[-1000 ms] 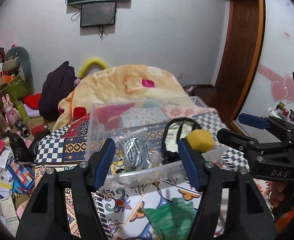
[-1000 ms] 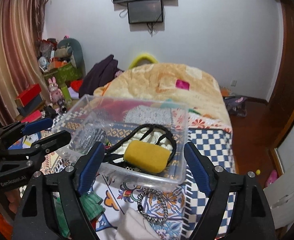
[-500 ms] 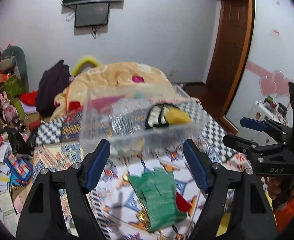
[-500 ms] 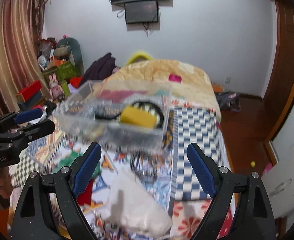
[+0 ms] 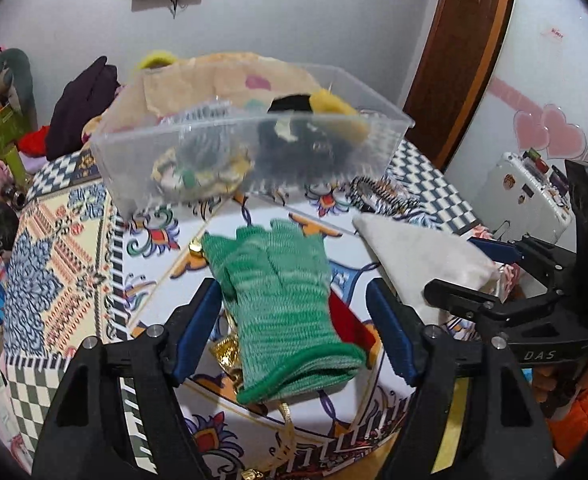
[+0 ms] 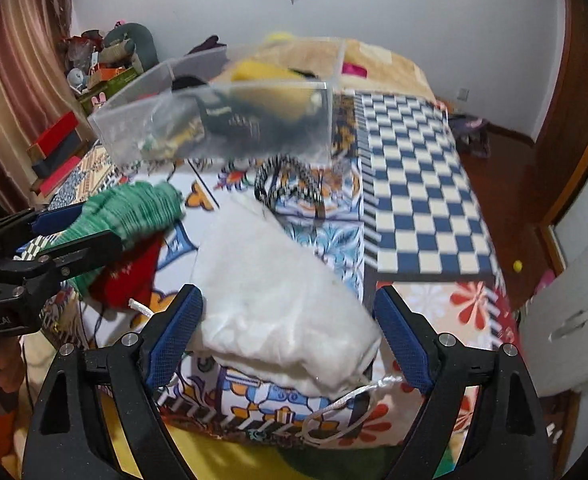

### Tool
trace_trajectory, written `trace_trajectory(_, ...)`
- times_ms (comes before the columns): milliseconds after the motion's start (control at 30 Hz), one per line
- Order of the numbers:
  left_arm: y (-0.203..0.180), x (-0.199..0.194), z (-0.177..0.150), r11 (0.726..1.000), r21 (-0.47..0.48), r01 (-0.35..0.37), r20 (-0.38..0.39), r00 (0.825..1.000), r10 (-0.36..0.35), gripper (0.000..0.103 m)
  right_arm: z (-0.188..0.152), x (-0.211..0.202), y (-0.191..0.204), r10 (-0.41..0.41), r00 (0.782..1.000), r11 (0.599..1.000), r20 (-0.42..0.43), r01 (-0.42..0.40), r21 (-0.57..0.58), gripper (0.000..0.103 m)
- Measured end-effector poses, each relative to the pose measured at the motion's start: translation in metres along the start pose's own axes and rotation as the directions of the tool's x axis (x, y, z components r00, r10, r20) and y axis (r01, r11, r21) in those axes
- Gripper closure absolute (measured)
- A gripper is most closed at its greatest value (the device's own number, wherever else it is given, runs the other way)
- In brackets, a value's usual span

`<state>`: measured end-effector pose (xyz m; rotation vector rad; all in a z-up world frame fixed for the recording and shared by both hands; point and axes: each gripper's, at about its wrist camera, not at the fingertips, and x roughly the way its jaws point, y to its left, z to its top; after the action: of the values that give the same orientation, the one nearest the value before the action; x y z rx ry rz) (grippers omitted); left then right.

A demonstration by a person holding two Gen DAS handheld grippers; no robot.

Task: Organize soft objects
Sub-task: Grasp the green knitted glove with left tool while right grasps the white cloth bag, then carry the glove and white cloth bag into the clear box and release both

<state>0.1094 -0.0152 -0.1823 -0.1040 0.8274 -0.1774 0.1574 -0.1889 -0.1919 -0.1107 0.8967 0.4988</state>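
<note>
A green knit glove lies flat on the patterned bedspread, over a red item. My left gripper is open with its jaws on either side of the glove's cuff. A white drawstring pouch lies to the right; my right gripper is open and straddles its near end. A clear plastic bin further back holds a yellow sponge, black straps and a metallic scrubber. The glove also shows in the right wrist view.
A black-and-white beaded bracelet lies between the pouch and the bin. An orange blanket is piled behind. Cluttered shelves and boxes stand at the left; a white case stands at the right of the bed.
Both grippers have pulled back from the bin and come down low over the bedspread. The glove now lies between my left jaws and the pouch between my right jaws.
</note>
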Motion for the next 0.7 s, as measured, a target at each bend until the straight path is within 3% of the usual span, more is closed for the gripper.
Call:
trace_trajectory(133,0.006,0.004,-0.003,0.999,-0.026,0.022,-0.013,1.000,-0.023,0.046,-0.006,0.002,-0.004,0.029,1.000,0.999,0.003,-0.029,0.033,0.017)
trace_trajectory(200,0.007,0.003,-0.003,0.999,-0.029,0.021,-0.007,1.000,-0.021,0.053,-0.007,0.000,-0.003,0.027,1.000,0.999,0.010,-0.027,0.029,0.024)
trace_trajectory(367,0.010,-0.001,-0.005,0.999,-0.037,0.006,0.007,1.000,-0.006,0.069,-0.009,-0.003,0.004,0.021,0.999,1.000,0.024,-0.021,-0.009,0.059)
trace_trajectory(467,0.013,-0.006,-0.005,0.999,-0.042,-0.002,0.018,1.000,0.003,0.074,-0.007,-0.004,0.005,0.034,0.999,0.999,0.031,-0.033,-0.009,0.071)
trace_trajectory(700,0.018,-0.022,0.001,0.998,-0.055,-0.018,0.071,0.997,0.021,0.079,0.000,-0.019,0.016,0.042,0.995,0.999,0.090,-0.039,-0.038,0.078)
